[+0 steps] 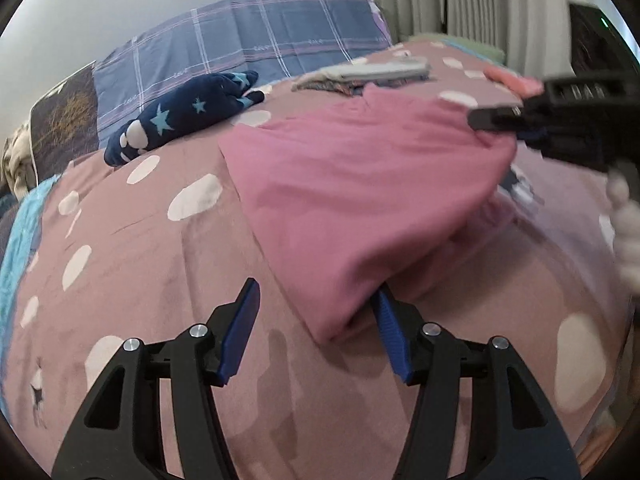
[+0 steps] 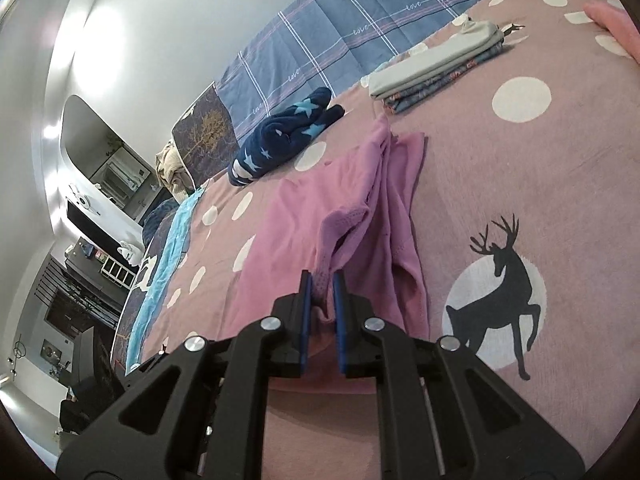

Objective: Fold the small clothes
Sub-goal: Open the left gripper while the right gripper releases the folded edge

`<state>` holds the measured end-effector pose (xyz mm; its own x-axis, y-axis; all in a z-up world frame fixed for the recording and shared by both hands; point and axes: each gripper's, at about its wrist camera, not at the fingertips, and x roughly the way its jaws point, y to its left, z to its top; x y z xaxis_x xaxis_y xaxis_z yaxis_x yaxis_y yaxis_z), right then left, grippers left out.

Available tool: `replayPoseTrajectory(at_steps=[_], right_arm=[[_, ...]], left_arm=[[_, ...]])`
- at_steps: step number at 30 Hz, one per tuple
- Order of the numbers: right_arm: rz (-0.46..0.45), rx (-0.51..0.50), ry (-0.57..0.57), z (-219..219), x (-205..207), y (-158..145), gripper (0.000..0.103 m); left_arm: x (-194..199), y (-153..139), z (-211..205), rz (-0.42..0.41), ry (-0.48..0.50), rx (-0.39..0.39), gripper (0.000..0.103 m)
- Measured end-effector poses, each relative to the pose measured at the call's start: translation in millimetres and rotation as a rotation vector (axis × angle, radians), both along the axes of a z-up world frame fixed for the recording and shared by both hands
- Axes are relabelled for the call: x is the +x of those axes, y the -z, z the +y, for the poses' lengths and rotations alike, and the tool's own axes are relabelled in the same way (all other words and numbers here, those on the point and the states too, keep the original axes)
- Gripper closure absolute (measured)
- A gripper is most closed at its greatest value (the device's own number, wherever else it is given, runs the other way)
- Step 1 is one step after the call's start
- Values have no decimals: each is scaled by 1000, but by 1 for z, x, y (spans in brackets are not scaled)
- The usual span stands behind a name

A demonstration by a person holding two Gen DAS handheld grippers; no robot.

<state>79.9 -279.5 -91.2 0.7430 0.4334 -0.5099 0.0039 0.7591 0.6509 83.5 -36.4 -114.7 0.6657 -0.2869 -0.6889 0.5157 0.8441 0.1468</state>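
Right wrist view: right hand-held gripper (image 2: 322, 286) clamped on pink garment (image 2: 304, 216); left hand-held gripper (image 1: 316, 312) released, lower frame; best pulled taut.

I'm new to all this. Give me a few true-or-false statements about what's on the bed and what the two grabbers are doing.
1. The right gripper is clamped on the pink garment. True.
2. The left gripper is also clamped on it. False: its jaws stand apart and nothing is pinched, with a corner of the cloth lying by one pad.
3. A navy plush toy with light blue stars lies near the plaid pillow. True.
4. The bedspread is plain white. False: it is dusty pink with white dots and a black deer.
5. A small stack of folded clothes sits beyond the pink garment. True.
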Motion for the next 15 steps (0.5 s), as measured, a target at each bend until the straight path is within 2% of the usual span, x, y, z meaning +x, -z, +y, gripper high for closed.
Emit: replayPoseTrajectory(at_steps=[2,3,5,7,10,12,15], right_arm=[[6,-3,19,-5,-1,2,93],[15,-7,30,-7,-1,4,94],[71,-69,91,-15,-1,15,103],[128,-117,156,-26,-4,29,103],[182,-3,138,-41,-7,49,103],[147,-37,122,-37,-9,43,102],[47,-81,38,-18,-10,20,100]], left_arm=[[2,2,-1,-30,-35,30,45],[4,7,-1,-54,-77,93,44],[6,15,6,-48,-115,139,42],[8,15,20,-13,-148,94,42],[4,11,26,-1,-141,59,43],[-4,10,20,-8,-104,85,43],[-15,5,17,-6,-60,79,45]])
